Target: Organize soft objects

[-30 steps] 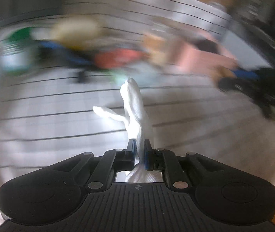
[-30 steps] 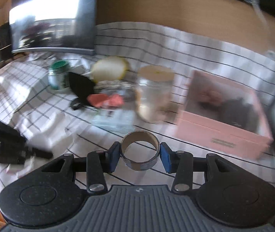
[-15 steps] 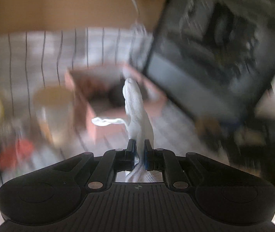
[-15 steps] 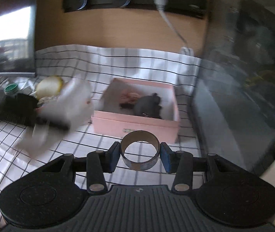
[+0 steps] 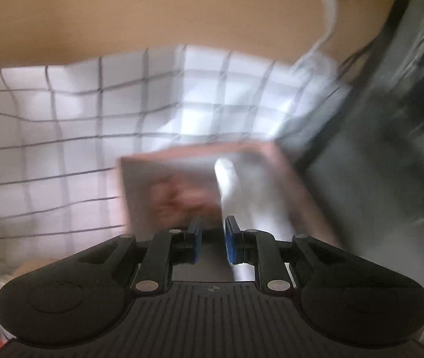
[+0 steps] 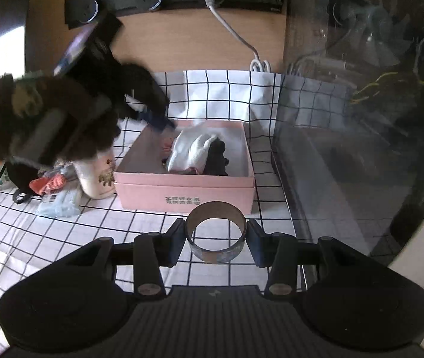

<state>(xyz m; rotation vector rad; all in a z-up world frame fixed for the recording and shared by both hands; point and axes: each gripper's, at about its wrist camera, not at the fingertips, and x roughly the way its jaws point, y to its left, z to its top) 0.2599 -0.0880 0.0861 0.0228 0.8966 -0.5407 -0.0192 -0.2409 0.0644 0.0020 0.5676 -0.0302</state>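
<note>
A pink box (image 6: pixel 183 189) stands on the checked cloth; it shows blurred in the left wrist view (image 5: pixel 164 161). In it lie a white glove (image 6: pixel 192 149), a dark soft item (image 6: pixel 217 158) and a pink soft item (image 6: pixel 167 144). The white glove (image 5: pixel 235 191) shows just beyond my left gripper (image 5: pixel 213 238), whose jaws stand slightly apart with nothing between them. In the right wrist view the left gripper (image 6: pixel 159 122) hovers over the box's far left corner. My right gripper (image 6: pixel 216 238) is shut on a cardboard tape ring (image 6: pixel 216 235) in front of the box.
A jar (image 6: pixel 97 179), a red item (image 6: pixel 47 183), a pale blue packet (image 6: pixel 59 205) and a black object (image 6: pixel 21 176) lie left of the box. A glass tank (image 6: pixel 361 119) stands close on the right. A white cable (image 6: pixel 235 35) hangs from the wall socket strip.
My left gripper swung over the pink box and opened; the white glove has left its jaws and lies in the box. The right gripper still holds the tape ring.
</note>
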